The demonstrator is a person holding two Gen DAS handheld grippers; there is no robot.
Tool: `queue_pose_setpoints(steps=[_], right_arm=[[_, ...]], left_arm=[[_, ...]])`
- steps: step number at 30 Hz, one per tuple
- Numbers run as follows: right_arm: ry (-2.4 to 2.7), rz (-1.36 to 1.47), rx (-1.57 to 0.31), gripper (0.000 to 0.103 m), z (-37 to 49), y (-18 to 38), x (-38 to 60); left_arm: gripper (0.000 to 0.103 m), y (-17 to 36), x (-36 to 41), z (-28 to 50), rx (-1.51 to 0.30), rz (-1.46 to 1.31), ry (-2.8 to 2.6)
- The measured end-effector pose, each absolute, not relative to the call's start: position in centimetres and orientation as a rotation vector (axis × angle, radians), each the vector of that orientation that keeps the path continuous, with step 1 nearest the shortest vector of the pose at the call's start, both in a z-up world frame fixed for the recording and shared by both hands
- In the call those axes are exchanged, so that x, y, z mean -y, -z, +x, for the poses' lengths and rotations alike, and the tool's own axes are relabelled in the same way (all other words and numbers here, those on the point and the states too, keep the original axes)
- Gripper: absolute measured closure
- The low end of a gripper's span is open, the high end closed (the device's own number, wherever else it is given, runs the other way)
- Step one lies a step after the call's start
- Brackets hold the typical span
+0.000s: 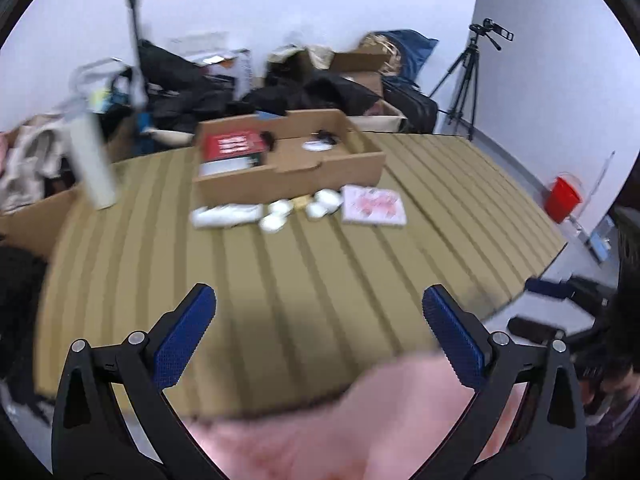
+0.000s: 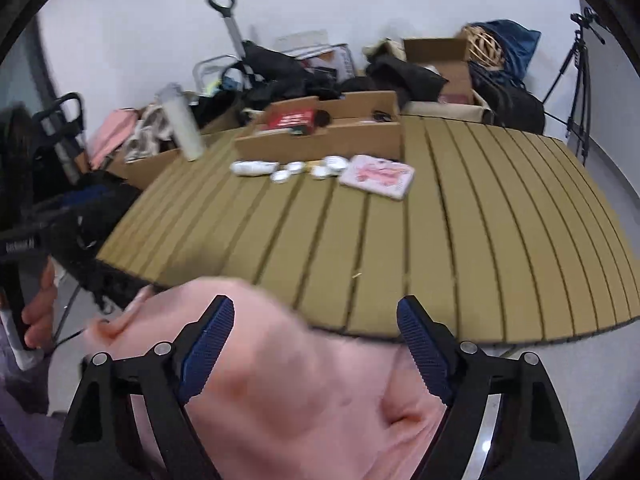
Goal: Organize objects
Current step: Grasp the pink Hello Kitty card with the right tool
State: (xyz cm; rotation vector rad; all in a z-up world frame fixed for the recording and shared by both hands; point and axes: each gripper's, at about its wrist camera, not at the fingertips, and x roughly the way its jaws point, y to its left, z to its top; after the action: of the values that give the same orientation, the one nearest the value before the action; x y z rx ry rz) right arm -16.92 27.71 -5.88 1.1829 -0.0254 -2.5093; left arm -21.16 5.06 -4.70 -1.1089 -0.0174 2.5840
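An open cardboard box point(image 1: 328, 168) point(image 2: 360, 138) stands at the far side of the slatted tan table point(image 1: 320, 280) point(image 2: 440, 240), with a red book point(image 1: 234, 145) point(image 2: 291, 119) inside. In front of it lie a white packet point(image 1: 226, 215) point(image 2: 254, 168), several small white round items point(image 1: 280, 210) point(image 2: 294, 168) and a pink-patterned flat box point(image 1: 374, 205) point(image 2: 378, 176). A white bottle point(image 1: 92, 160) point(image 2: 184, 126) stands at the left. My left gripper point(image 1: 318, 320) and right gripper point(image 2: 316, 328) are open and empty, held over the near table edge above pink cloth point(image 1: 360, 420) point(image 2: 300, 392).
Bags, boxes and dark clothes point(image 1: 280, 88) point(image 2: 320, 76) are piled behind the table. A tripod point(image 1: 468, 76) point(image 2: 576, 72) stands at the right wall. A red bucket point(image 1: 562, 196) sits on the floor at right. The other hand-held gripper point(image 2: 24, 264) shows at left.
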Motion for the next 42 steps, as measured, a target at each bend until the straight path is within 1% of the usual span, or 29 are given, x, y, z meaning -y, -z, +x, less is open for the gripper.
queue_pose_setpoints(steps=[1, 3, 4, 5, 6, 7, 9, 13, 14, 17, 19, 20, 22, 24, 25, 27, 30, 32, 34, 37, 42], right_arm=[[2.506, 1.188, 0.035, 0.025, -18.2, 6.0, -28.1], [2.511, 1.229, 0.055, 0.031, -21.5, 6.7, -28.9], [2.511, 1.235, 0.052, 0.041, -23.0, 7.0, -28.9], [2.516, 1.239, 0.053, 0.047, -24.5, 7.4, -29.1], [2.530, 1.256, 0.059, 0.048, -26.6, 8.1, -29.3], [2.530, 1.265, 0.066, 0.053, -28.1, 8.7, -29.3], [2.521, 1.285, 0.097, 0.059, -31.2, 10.1, -29.5], [2.491, 1.320, 0.228, 0.065, -36.9, 13.1, -29.8], [2.499, 1.329, 0.238, 0.065, -37.8, 13.7, -29.8], [2.496, 1.332, 0.306, 0.067, -40.2, 15.0, -30.0], [2.473, 1.339, 0.348, 0.067, -41.1, 15.8, -30.2], [2.459, 1.350, 0.361, 0.067, -41.2, 16.3, -30.0], [2.460, 1.333, 0.380, 0.067, -41.0, 16.7, -30.1], [2.450, 1.341, 0.389, 0.071, -40.7, 16.6, -30.3], [2.446, 1.360, 0.389, 0.072, -40.3, 16.5, -30.3], [2.451, 1.381, 0.361, 0.074, -38.9, 16.2, -30.4], [2.429, 1.393, 0.347, 0.075, -35.5, 16.2, -30.6], [2.431, 1.388, 0.368, 0.076, -33.4, 16.3, -30.7], [2.445, 1.390, 0.377, 0.076, -32.3, 16.2, -30.7], [2.457, 1.360, 0.343, 0.076, -31.1, 14.9, -30.3], [2.459, 1.252, 0.416, 0.080, -30.9, 10.5, -31.6]], left_arm=[[0.005, 5.5, -6.2, -23.4, 0.037, -1.110, -2.537], [0.018, 7.5, -8.4, -27.2, 0.054, -1.116, -2.471], [0.022, 8.8, -9.7, -29.2, 0.037, -1.142, -2.453], [0.031, 10.2, -11.1, -31.1, 0.017, -1.175, -2.430], [0.036, 11.2, -12.0, -32.3, 0.000, -1.194, -2.408], [0.037, 12.5, -13.1, -33.8, -0.012, -1.216, -2.383], [0.037, 14.5, -14.5, -35.9, -0.047, -1.241, -2.372], [0.038, 17.4, -15.5, -38.6, -0.025, -1.307, -2.343], [0.042, 17.6, -15.5, -38.9, -0.016, -1.308, -2.343], [0.043, 18.4, -15.5, -39.8, 0.039, -1.324, -2.332], [0.051, 18.2, -15.6, -39.7, 0.056, -1.294, -2.336], [0.059, 18.2, -15.6, -39.7, 0.066, -1.295, -2.321], [0.065, 18.1, -15.5, -39.3, 0.075, -1.298, -2.339], [0.073, 17.9, -15.4, -38.4, 0.100, -1.317, -2.335], [0.075, 17.8, -15.2, -37.6, 0.133, -1.343, -2.325], [0.081, 17.6, -15.1, -35.6, 0.144, -1.389, -2.304], [0.084, 17.6, -14.7, -32.2, 0.150, -1.394, -2.299], [0.084, 17.8, -14.2, -30.7, 0.211, -1.386, -2.308], [0.085, 17.6, -14.1, -30.1, 0.226, -1.398, -2.322], [0.085, 15.9, -13.8, -29.1, 0.243, -1.354, -2.342], [0.085, 11.3, -12.7, -29.2, 0.293, -1.239, -2.364]])
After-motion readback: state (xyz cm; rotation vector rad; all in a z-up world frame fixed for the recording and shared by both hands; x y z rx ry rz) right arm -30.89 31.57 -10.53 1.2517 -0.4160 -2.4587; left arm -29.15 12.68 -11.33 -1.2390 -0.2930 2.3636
